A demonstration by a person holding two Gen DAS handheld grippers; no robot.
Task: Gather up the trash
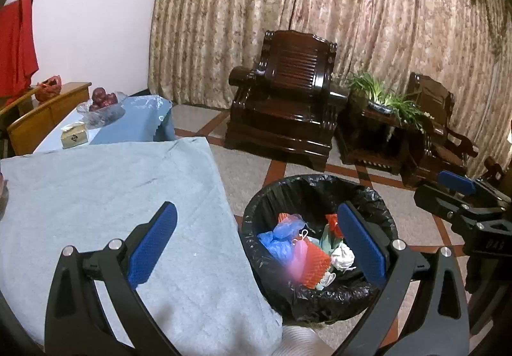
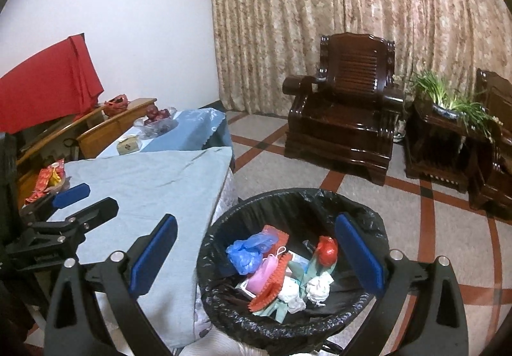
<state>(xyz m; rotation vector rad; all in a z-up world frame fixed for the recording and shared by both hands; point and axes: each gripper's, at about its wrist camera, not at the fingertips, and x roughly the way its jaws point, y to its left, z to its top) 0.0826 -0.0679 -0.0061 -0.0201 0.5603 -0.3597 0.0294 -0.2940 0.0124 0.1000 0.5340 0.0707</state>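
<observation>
One round bin (image 2: 288, 263) lined with crinkled black plastic stands on the tiled floor (image 2: 448, 228), just beside the counter (image 1: 96, 196) under its pale blue cloth. Inside lie crumpled scraps: one blue plastic bag (image 2: 246, 252), one ribbed red foam net (image 1: 315, 263), one pink piece (image 2: 262, 272), two white paper wads (image 2: 318, 287). Both the left gripper (image 1: 256, 244) and right gripper (image 2: 256, 253) hang above it, jaws spread wide, holding nothing. Two carved dark wooden armchairs (image 1: 284, 93) stand before the curtain (image 1: 320, 4).

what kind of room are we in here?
Most likely a home living room: carved dark wooden armchairs against floor-length patterned curtains, a potted plant on a side table, and a cloth-covered table beside a lined trash bin.
</observation>
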